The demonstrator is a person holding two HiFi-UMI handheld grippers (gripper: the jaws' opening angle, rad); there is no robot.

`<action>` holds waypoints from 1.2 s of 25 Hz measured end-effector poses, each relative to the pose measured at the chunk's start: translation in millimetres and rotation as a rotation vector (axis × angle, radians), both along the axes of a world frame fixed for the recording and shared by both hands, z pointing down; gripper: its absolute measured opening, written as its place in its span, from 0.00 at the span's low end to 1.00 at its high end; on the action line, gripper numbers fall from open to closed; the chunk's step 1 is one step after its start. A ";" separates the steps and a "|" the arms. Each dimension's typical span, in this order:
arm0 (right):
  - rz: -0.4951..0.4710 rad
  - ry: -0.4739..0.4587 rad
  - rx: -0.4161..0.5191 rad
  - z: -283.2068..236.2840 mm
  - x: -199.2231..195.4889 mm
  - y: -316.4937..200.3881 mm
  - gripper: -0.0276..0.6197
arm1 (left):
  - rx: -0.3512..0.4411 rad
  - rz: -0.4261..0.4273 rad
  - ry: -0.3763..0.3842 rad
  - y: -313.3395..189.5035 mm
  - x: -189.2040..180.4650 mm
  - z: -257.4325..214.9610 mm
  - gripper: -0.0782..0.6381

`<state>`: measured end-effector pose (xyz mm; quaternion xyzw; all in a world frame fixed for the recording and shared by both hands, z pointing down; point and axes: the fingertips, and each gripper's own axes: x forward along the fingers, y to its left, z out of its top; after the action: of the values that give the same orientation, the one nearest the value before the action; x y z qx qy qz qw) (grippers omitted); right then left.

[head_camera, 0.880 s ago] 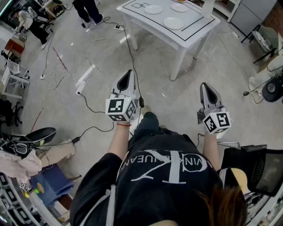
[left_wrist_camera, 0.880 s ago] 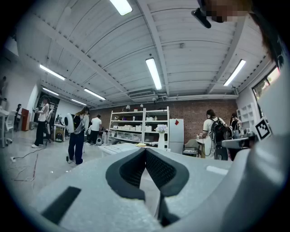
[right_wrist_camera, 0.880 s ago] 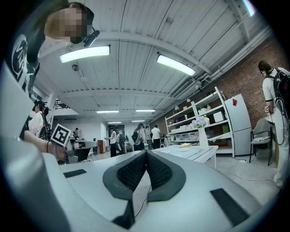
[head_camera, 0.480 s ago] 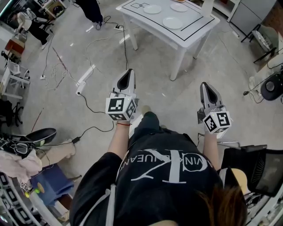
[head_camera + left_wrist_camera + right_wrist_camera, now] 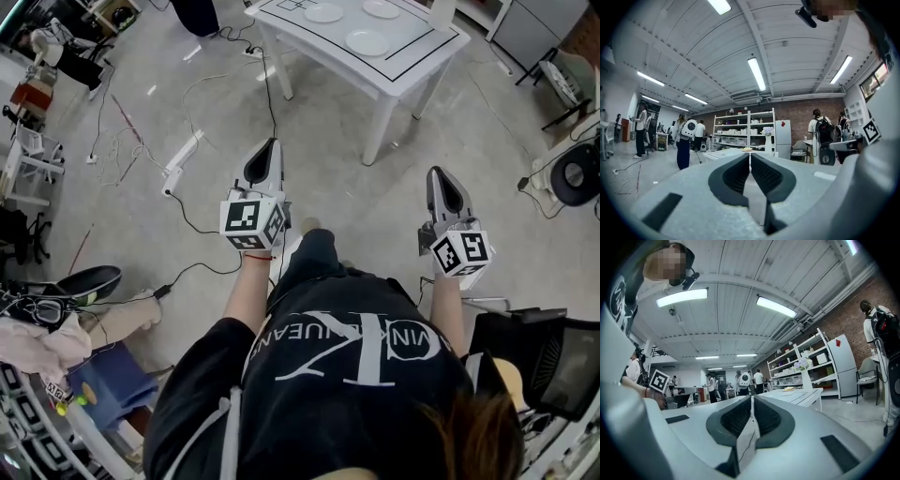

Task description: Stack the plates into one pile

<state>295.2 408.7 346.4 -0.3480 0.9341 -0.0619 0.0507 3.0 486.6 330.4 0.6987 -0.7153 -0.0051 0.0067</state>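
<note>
Three white plates lie apart on a white table [image 5: 403, 70] far ahead in the head view: one at the front [image 5: 367, 42], one at the back left [image 5: 323, 12], one at the back right [image 5: 382, 8]. My left gripper [image 5: 264, 150] and right gripper [image 5: 441, 178] are both held level over the floor, well short of the table, each shut with nothing between the jaws. In the left gripper view the jaws [image 5: 750, 161] meet, with the table [image 5: 724, 153] distant behind them. The right gripper view shows its jaws [image 5: 751, 405] shut, and the table [image 5: 799, 394] to the right.
Cables [image 5: 202, 225] and a power strip [image 5: 183, 155] lie on the concrete floor to the left. A black chair [image 5: 539, 352] stands at my right, clutter and a stool [image 5: 108, 384] at my left. Shelves [image 5: 745, 131], a fridge [image 5: 783, 139] and several people stand beyond the table.
The table and plates have slid slightly up and right in the head view, and the left gripper sits a little higher. Both grippers remain shut and empty.
</note>
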 end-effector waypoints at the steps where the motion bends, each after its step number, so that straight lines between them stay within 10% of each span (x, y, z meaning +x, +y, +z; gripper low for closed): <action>1: 0.004 -0.004 -0.011 2.4 -0.4 -2.9 0.09 | -0.004 0.007 0.002 -2.0 -0.3 1.9 0.19; 3: 0.006 -0.010 -0.034 9.8 -1.5 -9.6 0.20 | -0.018 0.024 0.008 -9.3 -0.9 8.2 0.37; 30: 0.096 0.033 -0.209 42.1 -115.4 -238.8 0.26 | -0.174 0.200 0.066 -284.9 -96.9 47.6 0.32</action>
<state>179.8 169.8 388.5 -0.3967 0.9055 -0.1507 0.0017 -93.9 201.8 378.0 0.7628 -0.6393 0.0347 0.0911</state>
